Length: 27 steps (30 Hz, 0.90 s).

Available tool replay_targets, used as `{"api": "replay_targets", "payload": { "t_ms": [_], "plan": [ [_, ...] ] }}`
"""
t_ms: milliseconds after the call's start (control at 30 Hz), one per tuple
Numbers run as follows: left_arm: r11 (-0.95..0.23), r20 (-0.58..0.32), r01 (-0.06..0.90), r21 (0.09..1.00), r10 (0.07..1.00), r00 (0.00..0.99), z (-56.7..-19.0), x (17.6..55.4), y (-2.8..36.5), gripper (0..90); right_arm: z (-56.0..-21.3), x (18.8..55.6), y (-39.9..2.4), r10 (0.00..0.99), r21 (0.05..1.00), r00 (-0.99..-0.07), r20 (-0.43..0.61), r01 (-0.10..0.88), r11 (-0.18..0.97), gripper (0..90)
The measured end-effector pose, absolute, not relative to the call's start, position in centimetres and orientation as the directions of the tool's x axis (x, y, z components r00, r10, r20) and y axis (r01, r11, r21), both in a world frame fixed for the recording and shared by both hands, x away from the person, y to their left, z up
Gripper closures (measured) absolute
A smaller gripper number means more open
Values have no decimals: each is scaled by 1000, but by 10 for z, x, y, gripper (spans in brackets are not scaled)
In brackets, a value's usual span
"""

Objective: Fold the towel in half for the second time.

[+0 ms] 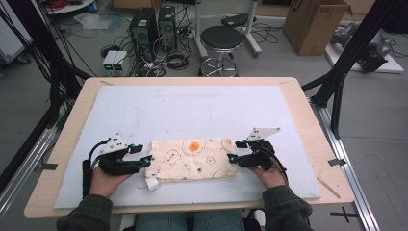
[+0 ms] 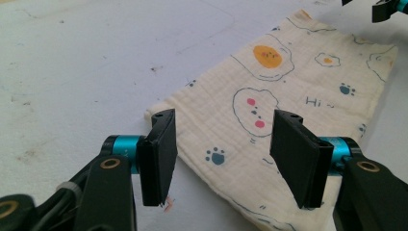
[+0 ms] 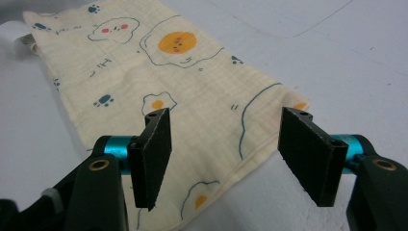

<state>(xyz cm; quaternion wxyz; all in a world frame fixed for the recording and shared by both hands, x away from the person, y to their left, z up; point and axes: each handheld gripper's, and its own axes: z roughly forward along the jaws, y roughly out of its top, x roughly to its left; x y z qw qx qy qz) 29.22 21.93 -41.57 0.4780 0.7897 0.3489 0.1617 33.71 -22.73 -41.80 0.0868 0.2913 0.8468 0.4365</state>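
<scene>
High view: folded cream cloth [image 1: 192,159] lies flat at near-centre of the white surface [image 1: 192,110], left tongs [image 1: 146,161] and right tongs [image 1: 234,153] released at its short ends, jaws spread, likely poised to take both edges together.

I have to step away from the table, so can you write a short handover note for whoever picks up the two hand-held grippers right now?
Left hand-held gripper: open, jaws apart over the left end of the cloth, nothing pinched.
Right hand-held gripper: open, jaws apart over the right end, nothing pinched.
Cloth: cream, printed with fried eggs and paw prints, lying folded into a flat strip near the front of the white mat, with a small white tag at its near left corner.
Done: the cloth looks folded lengthwise and lies released.
Left: probably another fold, end to end; grip both ends again first.
</scene>
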Motion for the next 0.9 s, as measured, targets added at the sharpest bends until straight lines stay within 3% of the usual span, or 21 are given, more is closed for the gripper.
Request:
{"api": "replay_targets", "payload": {
  "t_ms": [300, 533, 900],
  "plan": [
    [-275, -93, 407, 871, 721, 686, -415, 300, 218, 422, -414, 344, -227, 568, 801, -816, 109, 410, 436, 371],
    [-277, -92, 430, 859, 744, 662, -408, 320, 216, 462, -406, 369, -224, 577, 782, -808, 116, 433, 449, 403],
    [-261, -148, 521, 813, 773, 617, -421, 362, 210, 531, -412, 414, -225, 610, 736, -767, 200, 528, 423, 526]
  ]
}}
